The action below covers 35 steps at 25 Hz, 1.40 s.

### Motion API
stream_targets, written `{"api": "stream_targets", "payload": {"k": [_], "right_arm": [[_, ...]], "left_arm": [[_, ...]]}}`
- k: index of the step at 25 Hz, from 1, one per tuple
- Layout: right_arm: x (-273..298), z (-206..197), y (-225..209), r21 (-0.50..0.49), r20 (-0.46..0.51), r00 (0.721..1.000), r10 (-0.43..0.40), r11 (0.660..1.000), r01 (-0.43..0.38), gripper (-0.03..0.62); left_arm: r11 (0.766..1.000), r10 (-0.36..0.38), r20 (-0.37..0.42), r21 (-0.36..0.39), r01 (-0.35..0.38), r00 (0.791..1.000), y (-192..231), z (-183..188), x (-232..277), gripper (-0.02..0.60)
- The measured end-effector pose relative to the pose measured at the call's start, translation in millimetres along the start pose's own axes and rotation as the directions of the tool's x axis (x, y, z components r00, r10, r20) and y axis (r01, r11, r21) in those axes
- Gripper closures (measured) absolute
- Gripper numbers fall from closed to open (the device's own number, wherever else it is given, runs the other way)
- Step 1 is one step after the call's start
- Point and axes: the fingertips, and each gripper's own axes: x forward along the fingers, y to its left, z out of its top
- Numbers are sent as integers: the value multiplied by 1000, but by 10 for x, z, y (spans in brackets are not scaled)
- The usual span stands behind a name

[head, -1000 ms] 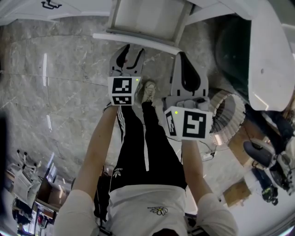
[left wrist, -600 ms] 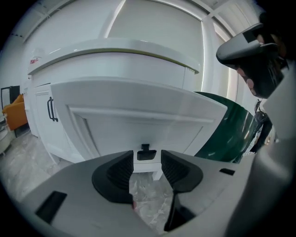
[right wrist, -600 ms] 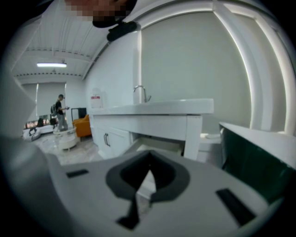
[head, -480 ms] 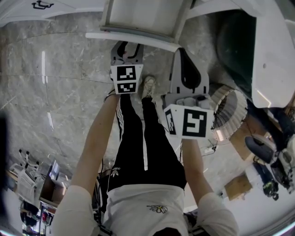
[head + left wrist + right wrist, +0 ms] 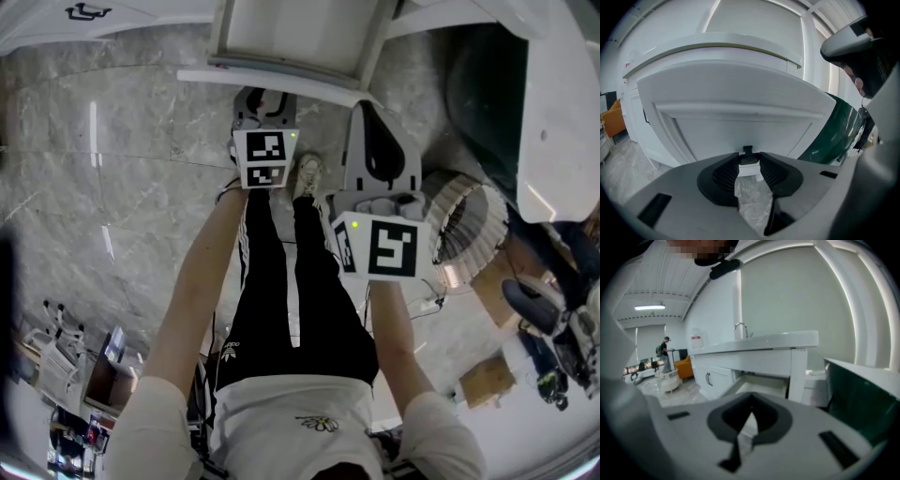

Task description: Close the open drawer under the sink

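The white drawer (image 5: 291,37) under the sink counter (image 5: 759,341) stands pulled out, its front panel (image 5: 272,82) toward me. In the left gripper view that panel (image 5: 736,131) fills the frame, and its small dark handle (image 5: 747,151) sits between my fingertips. My left gripper (image 5: 265,97) (image 5: 749,161) has just been closing, and its pad tips now touch the handle's sides. My right gripper (image 5: 367,111) (image 5: 751,412) hangs to the right of the drawer, a little short of it. It is shut, fingertips together, with nothing in it. The right gripper view looks past it at the drawer (image 5: 759,387).
A dark green bin (image 5: 478,94) (image 5: 841,133) stands right of the drawer. A ribbed white basket (image 5: 464,234) sits on the marble floor by my right arm. My feet (image 5: 305,178) are just below the drawer front. Further cabinets (image 5: 708,379) run left, with a person (image 5: 665,350) far off.
My left gripper has moved forward and down to the drawer front. Its marker cube now sits closer to the panel. The right gripper has hardly shifted.
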Motion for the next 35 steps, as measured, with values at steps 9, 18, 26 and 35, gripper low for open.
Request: {"api": "stream_targets", "payload": {"k": [9, 18, 26, 35], "right_arm": [[-39, -92, 0, 7, -18, 1000, -3, 1000, 4, 565], [-52, -55, -49, 7, -15, 1000, -5, 1000, 6, 565], [9, 29, -39, -7, -10, 1000, 11, 1000, -11, 565], [88, -3, -88, -19, -27, 999, 20, 1000, -20, 565]], "left_arm": [[999, 4, 1, -37, -4, 1000, 7, 20, -27, 431], [999, 21, 65, -26, -19, 998, -27, 291, -204, 434], [999, 28, 46, -20, -27, 999, -25, 301, -211, 434], [999, 50, 69, 3, -50, 996, 35, 377, -195, 433]]}}
